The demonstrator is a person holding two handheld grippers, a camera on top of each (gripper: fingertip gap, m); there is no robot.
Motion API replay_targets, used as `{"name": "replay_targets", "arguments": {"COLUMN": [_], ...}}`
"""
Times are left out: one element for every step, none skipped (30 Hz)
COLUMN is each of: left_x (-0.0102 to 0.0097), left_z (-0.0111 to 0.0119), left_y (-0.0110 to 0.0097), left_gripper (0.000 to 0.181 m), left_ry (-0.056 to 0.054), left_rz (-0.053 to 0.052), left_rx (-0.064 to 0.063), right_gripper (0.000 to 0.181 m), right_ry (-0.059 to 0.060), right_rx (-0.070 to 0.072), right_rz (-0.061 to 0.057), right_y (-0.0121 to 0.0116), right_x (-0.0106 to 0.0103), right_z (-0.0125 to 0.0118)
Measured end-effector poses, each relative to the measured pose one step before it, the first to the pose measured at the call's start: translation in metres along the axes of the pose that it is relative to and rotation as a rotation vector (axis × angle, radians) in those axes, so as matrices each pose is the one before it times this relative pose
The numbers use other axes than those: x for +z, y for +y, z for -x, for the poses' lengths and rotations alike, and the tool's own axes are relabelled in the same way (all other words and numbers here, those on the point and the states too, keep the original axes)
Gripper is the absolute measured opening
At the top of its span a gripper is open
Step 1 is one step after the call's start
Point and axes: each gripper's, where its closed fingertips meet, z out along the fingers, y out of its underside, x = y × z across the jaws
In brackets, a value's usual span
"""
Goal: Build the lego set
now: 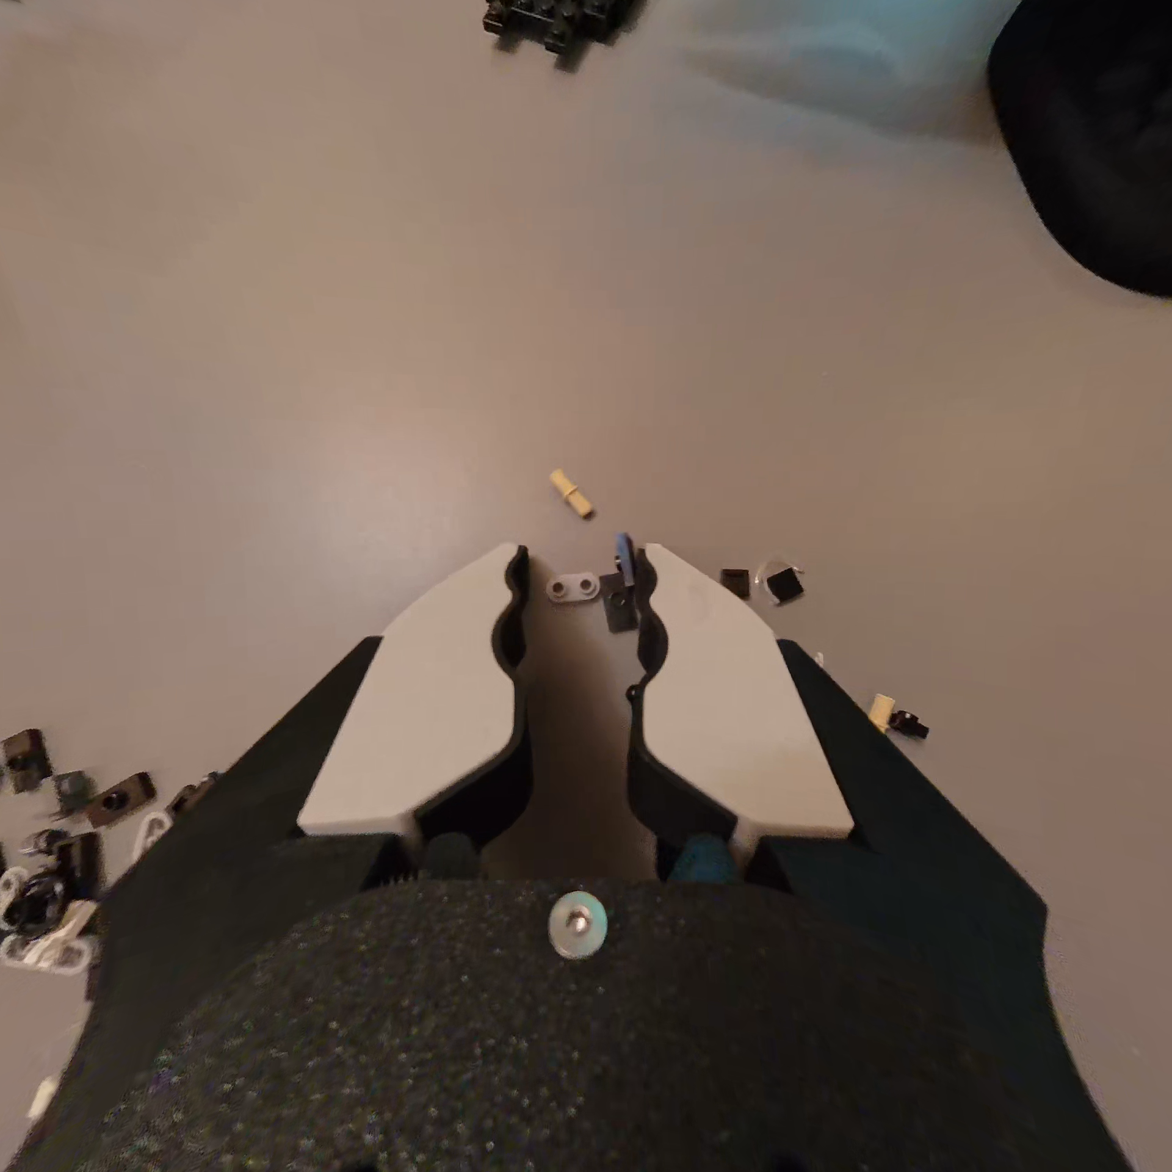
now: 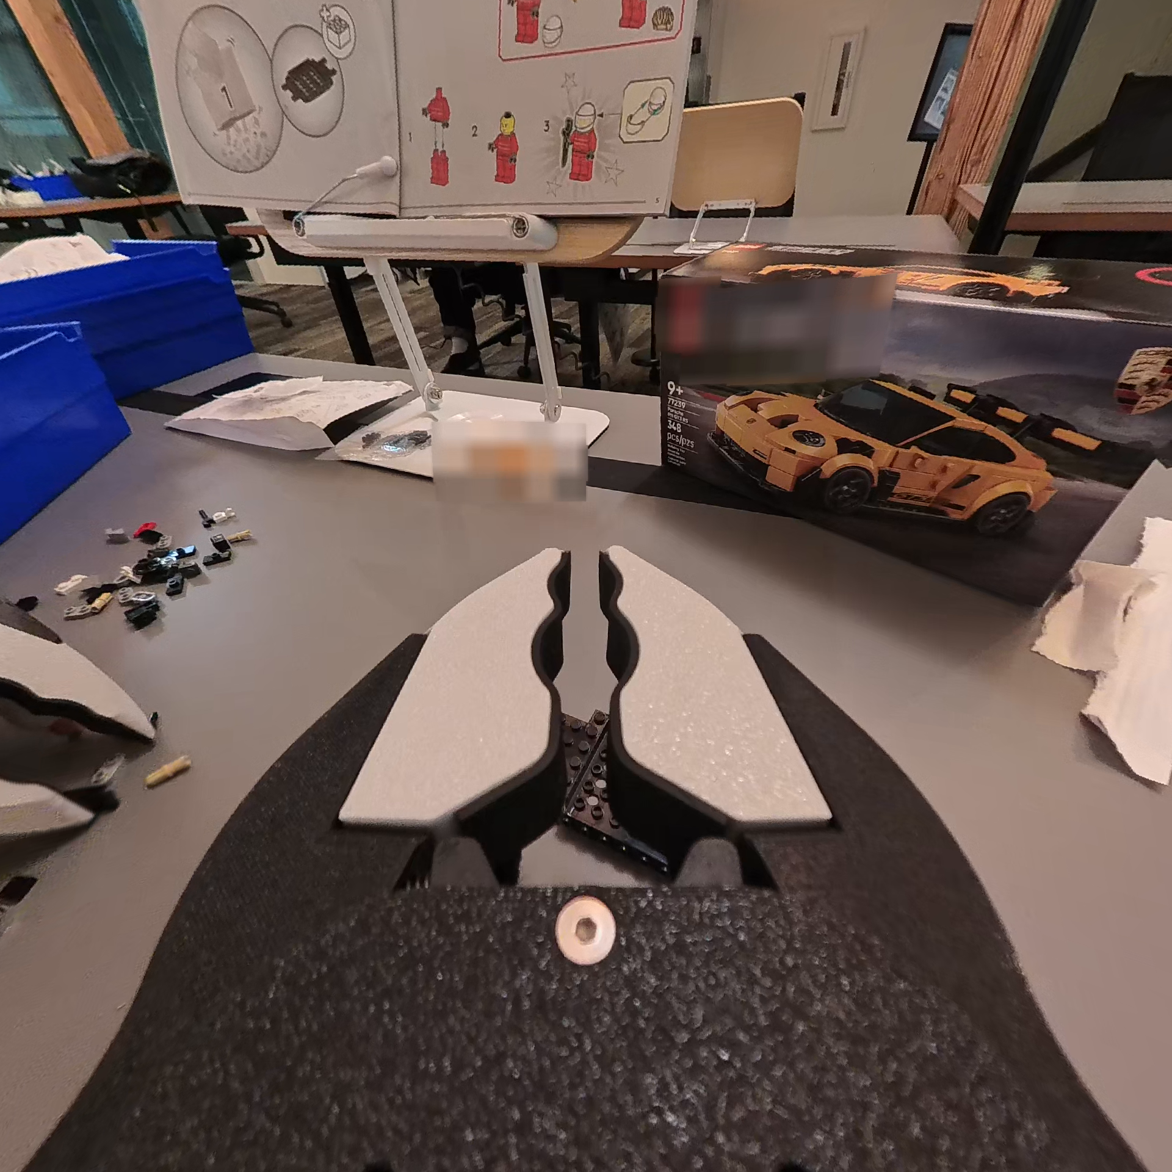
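**Grippers poised over scattered Lego parts as car build got under way**

The left gripper (image 1: 583,558) hung over the grey table (image 1: 317,317) with its fingers apart and nothing between them, its tips bracketing a small light-grey two-hole plate (image 1: 572,587) and a dark grey plate (image 1: 618,607) with a blue piece (image 1: 625,561) standing on edge against the right finger's inner face. A tan pin (image 1: 572,494) lay just beyond the tips, two small black tiles (image 1: 735,582) to the right, and a heap of dark and white pieces (image 1: 57,843) to the lower left. The right gripper (image 2: 585,558) sat low over the table with its fingers nearly together; a black studded chassis plate (image 2: 593,783) showed in the gap near the finger roots, though whether it was clamped or merely lay beneath could not be told. Farther out were a pile of loose small parts (image 2: 149,564), the instruction booklet (image 2: 418,101) propped on a white stand (image 2: 482,317), blue bins (image 2: 127,304), torn white paper (image 2: 1116,640) and the set's box (image 2: 888,431) showing an orange car.

The pieces looked light, rigid and glossy, so likely to skid or flip when pinched. The thin grey plate lay flat; it would probably be best taken across its long edges, with a gentle squeeze. The chassis plate, being larger, would be best held by its side walls.
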Motion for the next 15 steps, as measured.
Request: {"name": "replay_targets", "arguments": {"left_x": [-0.00077,-0.00099,-0.00104,-0.00099,-0.0012,-0.00141,-0.00156,-0.00163,-0.00135,-0.00107,-0.00103,-0.00081,-0.00078,-0.00061,-0.00065], "left_z": [0.00344,0.00494,0.00632,0.00552,0.00471,0.00577,0.00684,0.00798,0.00795,0.0077,0.00887,0.01013,0.0104,0.00997,0.00768], "left_y": [0.00058,0.00135,0.00201,0.00195,0.00212,0.00252,0.00287,0.00319,0.00316,0.00295,0.00312,0.00347,0.00382,0.00364,0.0019], "left_gripper": [0.026,0.018,0.011,0.009,0.008,0.008,0.007,0.007,0.006,0.006,0.006,0.004,0.004,0.004,0.01], "left_ry": [-0.0199,-0.0255,-0.0302,-0.0201,-0.0101,-0.0151,-0.0199,-0.0245,-0.0233,-0.0198,-0.0272,-0.0358,-0.0366,-0.0355,-0.0231], "left_rz": [0.0043,0.0078,0.0086,0.0037,0.0027,0.0041,0.0037,0.0045,0.004,0.0028,0.0051,0.0074,0.0091,0.0108,0.004], "left_rx": [0.0064,0.0047,0.0032,0.0001,-0.0088,-0.0106,-0.0065,-0.008,-0.0096,-0.0102,-0.0103,-0.0051,-0.0062,-0.0158,-0.0207], "right_gripper": [0.008,0.008,0.008,0.008,0.008,0.008,0.008,0.008,0.008,0.008,0.008,0.008,0.008,0.008,0.008], "right_ry": [0.0,0.0004,0.0004,0.0004,0.0003,0.0006,0.0003,0.0006,-0.0006,-0.0007,-0.0003,-0.0003,-0.0002,0.0006,0.0], "right_rx": [-0.0001,0.0004,0.0003,0.0004,0.0003,0.0001,0.0,0.0001,0.0,0.0001,-0.0007,-0.0009,-0.0003,-0.0001,0.0001], "right_rz": [0.0002,0.0,0.0001,-0.0002,-0.0002,0.0001,0.0001,0.0,-0.0001,0.0008,0.0007,0.0011,0.0002,-0.0014,-0.0009], "right_y": [0.00011,0.0,0.00001,-0.00003,-0.00001,0.00011,0.00001,-0.00002,0.00009,0.00018,0.00017,0.00033,0.00002,-0.00025,-0.0002], "right_x": [0.0001,-0.00001,-0.00001,0.00001,-0.00009,0.0,0.0,0.0001,0.00002,0.00016,0.00017,0.00016,0.00009,-0.00011,-0.00005], "right_z": [-0.00002,-0.00012,-0.00013,-0.00012,-0.00012,-0.00018,-0.00004,-0.00007,0.00007,0.00019,0.00018,0.00026,0.00019,-0.00007,0.00002]}}
